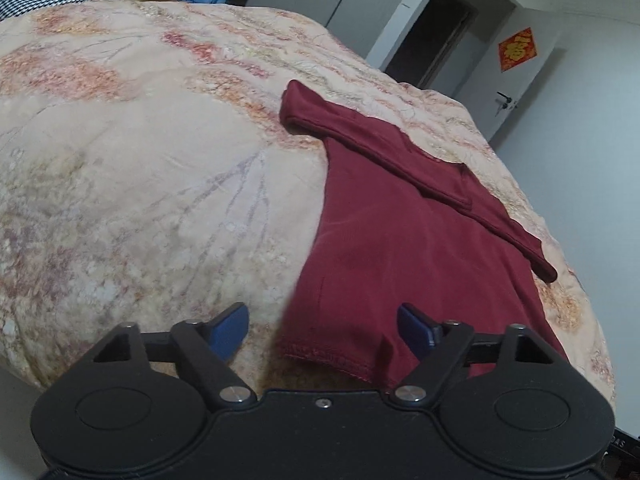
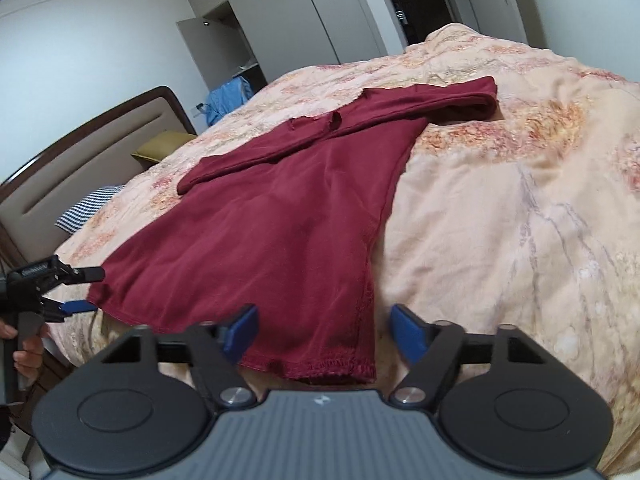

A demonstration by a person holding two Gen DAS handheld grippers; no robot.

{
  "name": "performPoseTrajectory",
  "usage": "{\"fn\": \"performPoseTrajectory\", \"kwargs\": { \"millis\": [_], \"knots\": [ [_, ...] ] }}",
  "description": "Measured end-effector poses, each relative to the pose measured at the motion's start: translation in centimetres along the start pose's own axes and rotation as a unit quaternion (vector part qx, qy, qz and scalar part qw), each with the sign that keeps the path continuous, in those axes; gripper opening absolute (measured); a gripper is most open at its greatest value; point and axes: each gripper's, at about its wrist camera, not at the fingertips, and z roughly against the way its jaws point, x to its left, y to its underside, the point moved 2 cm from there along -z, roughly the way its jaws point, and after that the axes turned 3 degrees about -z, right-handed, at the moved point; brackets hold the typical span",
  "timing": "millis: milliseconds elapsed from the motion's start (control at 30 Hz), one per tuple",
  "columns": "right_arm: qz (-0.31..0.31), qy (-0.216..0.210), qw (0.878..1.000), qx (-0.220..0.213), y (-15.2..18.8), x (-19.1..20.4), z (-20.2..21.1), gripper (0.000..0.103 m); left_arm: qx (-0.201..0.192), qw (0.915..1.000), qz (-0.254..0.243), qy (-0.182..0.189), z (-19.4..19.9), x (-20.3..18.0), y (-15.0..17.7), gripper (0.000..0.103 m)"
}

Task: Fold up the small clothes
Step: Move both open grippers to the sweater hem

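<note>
Headboard (image 2: 80,152): padded, dark-framed, at the far left of the right wrist view, with a striped pillow (image 2: 86,208) below it.
Left gripper (image 2: 82,290): seen from the side at the left edge of the right wrist view, held in a hand (image 2: 28,354); its jaws stand apart, one above and one below the left corner of the shirt's hem, and whether either pad touches the cloth I cannot tell. In its own view the blue pads (image 1: 230,330) stand wide and released, the hem corner lying between them.
Red shirt (image 2: 260,232): spread flat on the bedspread (image 2: 500,220), hem toward the cameras, both long sleeves folded across the chest near the collar.
Right gripper (image 2: 323,334): jaws parted and unclenched, set either side of the right corner of the hem; the pads do not press the cloth.
Blue cloth (image 2: 228,98): bunched beyond the bed, beside an open wardrobe (image 2: 224,40).
Door (image 1: 524,80): at the right of the left wrist view, bearing a red square decoration (image 1: 517,49).
</note>
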Motion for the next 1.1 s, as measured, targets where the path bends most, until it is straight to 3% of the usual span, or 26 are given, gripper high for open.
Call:
{"fn": "performPoseTrajectory", "kwargs": {
  "millis": [67, 133, 167, 233, 300, 400, 600, 767, 867, 933, 967, 1000, 1033, 1067, 1100],
  "knots": [
    [0.001, 0.003, 1.000, -0.003, -0.1, 0.0, 0.2, 0.053, 0.005, 0.9999, -0.012, 0.004, -0.1, -0.3, -0.2, 0.072],
    [-0.001, 0.004, 1.000, -0.005, -0.2, -0.2, 0.4, 0.034, 0.020, 0.9994, -0.025, 0.013, -0.4, -0.5, -0.4, 0.047],
    [-0.001, 0.005, 1.000, -0.004, -0.3, -0.3, 0.5, 0.029, 0.035, 0.9988, -0.031, 0.012, -0.6, -0.7, -0.5, 0.027],
    [0.004, 0.007, 1.000, -0.003, -0.6, -0.3, 0.8, 0.012, 0.056, 0.9974, -0.044, -0.010, -0.6, -1.2, -0.6, 0.021],
    [0.019, 0.014, 1.000, -0.012, -1.1, -0.2, 1.4, 0.009, 0.062, 0.9964, -0.057, -0.013, -0.1, -2.0, -0.9, 0.011],
    [0.050, 0.010, 0.998, -0.029, -1.9, 0.5, 3.0, 0.007, 0.058, 0.9952, -0.075, -0.025, 1.4, -3.4, -1.2, 0.010],
    [0.107, 0.036, 0.992, -0.049, -2.7, 1.7, 6.5, 0.006, 0.065, 0.9948, -0.076, -0.015, 3.5, -4.4, 0.4, 0.009],
    [0.094, 0.056, 0.994, -0.018, -1.0, 0.4, 5.0, 0.006, 0.077, 0.9951, -0.057, -0.024, 2.0, -3.0, 2.3, 0.010],
    [0.110, 0.063, 0.992, -0.005, 0.1, 0.0, 4.0, 0.007, 0.069, 0.9960, -0.052, -0.023, 2.1, -2.9, 2.6, 0.018],
    [0.113, 0.066, 0.991, -0.008, 0.3, 0.1, 3.9, 0.017, 0.065, 0.9960, -0.053, -0.030, 2.3, -2.9, 2.6, 0.029],
    [0.117, 0.069, 0.991, -0.010, 0.3, 0.2, 3.9, 0.023, 0.065, 0.9959, -0.053, -0.034, 2.3, -2.9, 2.6, 0.042],
    [0.123, 0.070, 0.990, -0.014, 0.3, 0.3, 3.9, 0.047, 0.064, 0.9959, -0.052, -0.037, 2.4, -3.0, 2.5, 0.059],
    [0.130, 0.069, 0.989, -0.019, 0.3, 0.4, 4.1, 0.072, 0.061, 0.9962, -0.048, -0.039, 2.5, -2.9, 2.5, 0.067],
    [0.138, 0.065, 0.988, -0.027, 0.2, 0.6, 4.2, 0.079, 0.054, 0.9967, -0.043, -0.041, 2.7, -3.0, 2.4, 0.079],
    [0.148, 0.060, 0.987, -0.033, 0.1, 0.9, 4.4, 0.086, 0.045, 0.9972, -0.040, -0.045, 3.0, -3.0, 2.4, 0.084]
  ]
}}
